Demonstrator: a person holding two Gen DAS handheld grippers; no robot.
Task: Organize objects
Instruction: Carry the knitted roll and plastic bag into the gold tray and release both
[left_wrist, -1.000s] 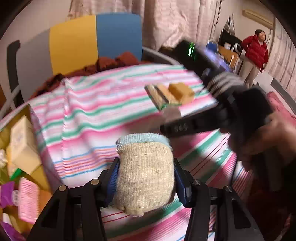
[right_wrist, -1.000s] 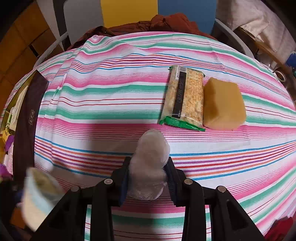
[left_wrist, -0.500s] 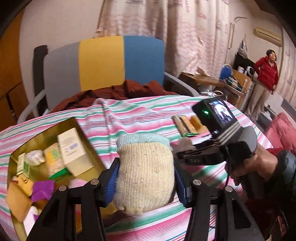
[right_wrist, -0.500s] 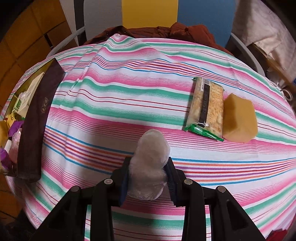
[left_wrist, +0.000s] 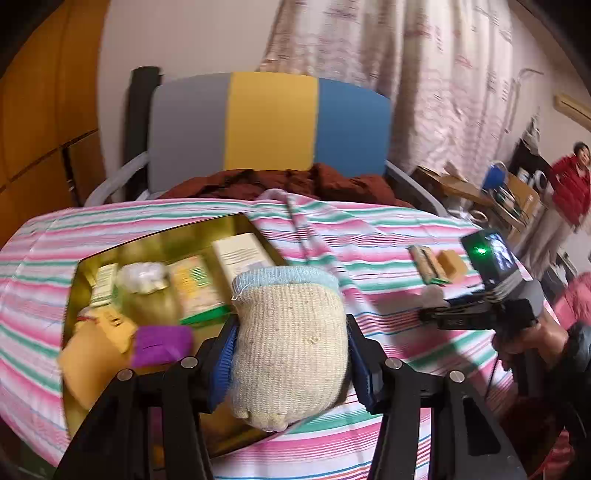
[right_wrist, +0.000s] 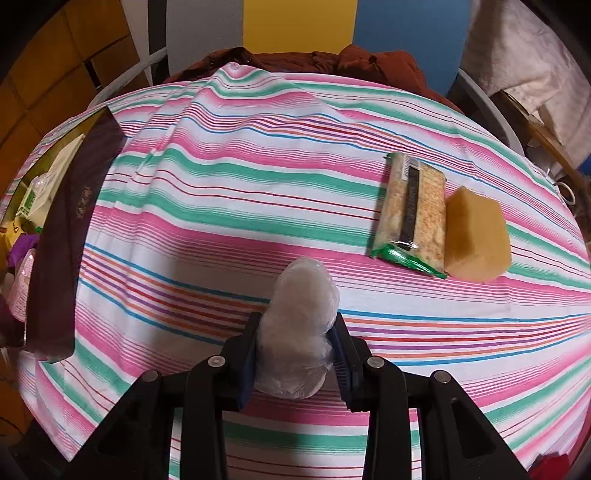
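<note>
My left gripper is shut on a rolled beige sock with a light-blue cuff, held above the near right corner of a gold box full of packets. My right gripper is shut on a clear plastic-wrapped white bundle, above the striped tablecloth. In the left wrist view the right gripper shows at the right, held by a hand. A cracker packet and a yellow sponge block lie side by side on the cloth, ahead and right of the right gripper.
A grey, yellow and blue chair back stands behind the table with a brown garment on its seat. The box's dark lid edge is at the left. A person in a red jacket stands far right.
The left gripper has swung left with the sock, so the gold box now lies right under and ahead of it. The right gripper has also drifted left, still holding its bundle.
</note>
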